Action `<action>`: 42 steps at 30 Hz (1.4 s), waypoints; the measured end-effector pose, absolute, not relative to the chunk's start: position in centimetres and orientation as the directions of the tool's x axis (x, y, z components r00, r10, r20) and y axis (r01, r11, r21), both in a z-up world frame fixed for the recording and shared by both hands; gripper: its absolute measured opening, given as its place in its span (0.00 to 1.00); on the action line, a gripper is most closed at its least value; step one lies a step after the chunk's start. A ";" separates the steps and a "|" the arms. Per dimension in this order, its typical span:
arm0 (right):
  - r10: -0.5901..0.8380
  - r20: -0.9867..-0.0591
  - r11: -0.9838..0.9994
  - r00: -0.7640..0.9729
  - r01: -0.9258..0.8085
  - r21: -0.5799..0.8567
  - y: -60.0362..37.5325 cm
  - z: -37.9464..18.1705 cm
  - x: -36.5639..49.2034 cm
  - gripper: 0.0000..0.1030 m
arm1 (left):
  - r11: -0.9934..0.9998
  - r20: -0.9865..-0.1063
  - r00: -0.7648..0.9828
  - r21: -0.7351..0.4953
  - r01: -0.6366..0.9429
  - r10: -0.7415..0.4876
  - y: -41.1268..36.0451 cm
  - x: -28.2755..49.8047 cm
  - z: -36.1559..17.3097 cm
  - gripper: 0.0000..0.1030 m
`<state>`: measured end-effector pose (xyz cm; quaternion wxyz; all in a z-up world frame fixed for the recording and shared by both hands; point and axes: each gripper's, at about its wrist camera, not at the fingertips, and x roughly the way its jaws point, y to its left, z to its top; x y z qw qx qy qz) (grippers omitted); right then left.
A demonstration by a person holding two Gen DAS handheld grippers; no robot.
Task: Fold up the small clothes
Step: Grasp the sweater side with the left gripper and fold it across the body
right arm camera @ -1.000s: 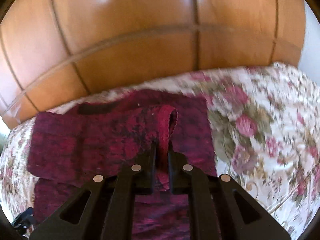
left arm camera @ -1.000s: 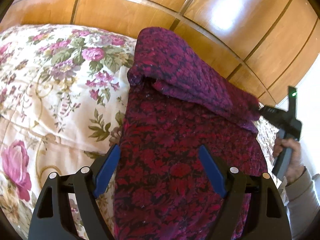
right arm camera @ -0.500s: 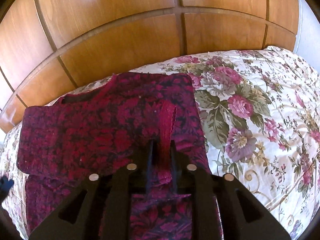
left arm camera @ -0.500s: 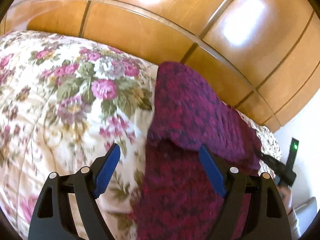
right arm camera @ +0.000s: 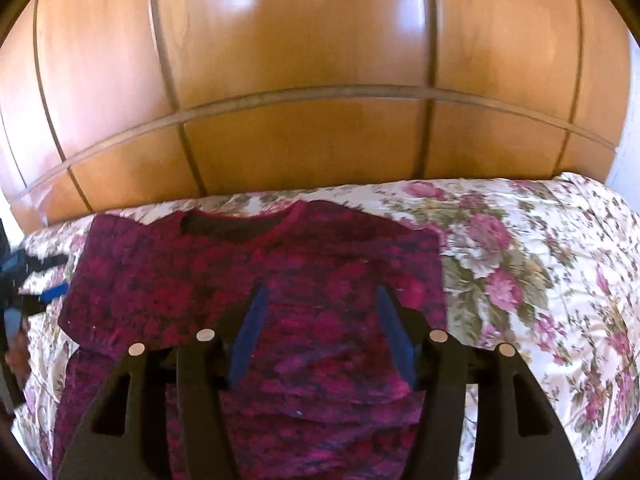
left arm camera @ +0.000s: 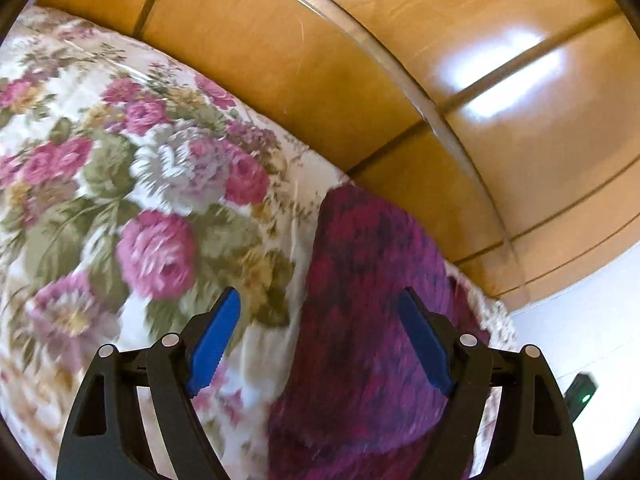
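Note:
A dark red and purple patterned top (right arm camera: pixel 248 280) lies flat on the floral bedspread (right arm camera: pixel 540 280), neckline toward the headboard, its right side folded in over the body. My right gripper (right arm camera: pixel 320 320) hovers over the folded part; its jaws are opening and the blue pads press on nothing. In the left wrist view the same top (left arm camera: pixel 372 320) is blurred at the lower right. My left gripper (left arm camera: pixel 320 320) stands open above its left edge with nothing between its blue fingers (left arm camera: pixel 212 340). The left gripper also shows at the far left of the right wrist view.
A glossy wooden headboard (right arm camera: pixel 300 80) runs behind the bed in both views. The floral bedspread (left arm camera: pixel 120 200) spreads out to the left of the top. A white wall (left arm camera: pixel 580 340) stands at the right, with the other gripper's green light (left arm camera: pixel 586 398) near the edge.
My right gripper let go of the pinched fold, opened and lifted back a little; the cloth now lies flat. My left gripper swung left, so the top shifted to the right in its view.

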<state>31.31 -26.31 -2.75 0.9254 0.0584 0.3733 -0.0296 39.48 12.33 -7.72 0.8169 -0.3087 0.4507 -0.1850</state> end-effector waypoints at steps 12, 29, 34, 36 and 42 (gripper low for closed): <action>-0.084 -0.752 0.993 0.654 0.121 -0.005 -26.0 -6.8 32.6 0.58 | 0.793 -0.657 0.499 -0.599 0.108 -0.565 7.9 42.5 -7.8 0.26; -0.089 -0.723 0.993 0.685 0.122 -0.007 -26.6 -9.6 31.4 0.61 | 0.983 -0.674 0.719 -0.166 0.076 -0.169 4.9 37.0 -5.2 0.50; -0.075 -0.721 0.993 0.689 0.121 0.012 -26.9 -9.7 31.5 0.62 | 0.964 -0.670 0.698 -0.110 0.244 -0.253 1.9 33.6 -5.3 0.50; -0.062 -0.722 0.993 0.689 0.118 0.028 -27.2 -9.7 31.5 0.62 | 0.966 -0.744 0.626 -0.103 0.239 -0.234 1.0 34.8 -7.9 0.50; -0.049 -0.722 0.992 0.690 0.115 0.043 -27.3 -9.8 31.7 0.62 | 0.969 -0.747 0.624 -0.110 0.223 -0.229 0.9 35.5 -8.9 0.51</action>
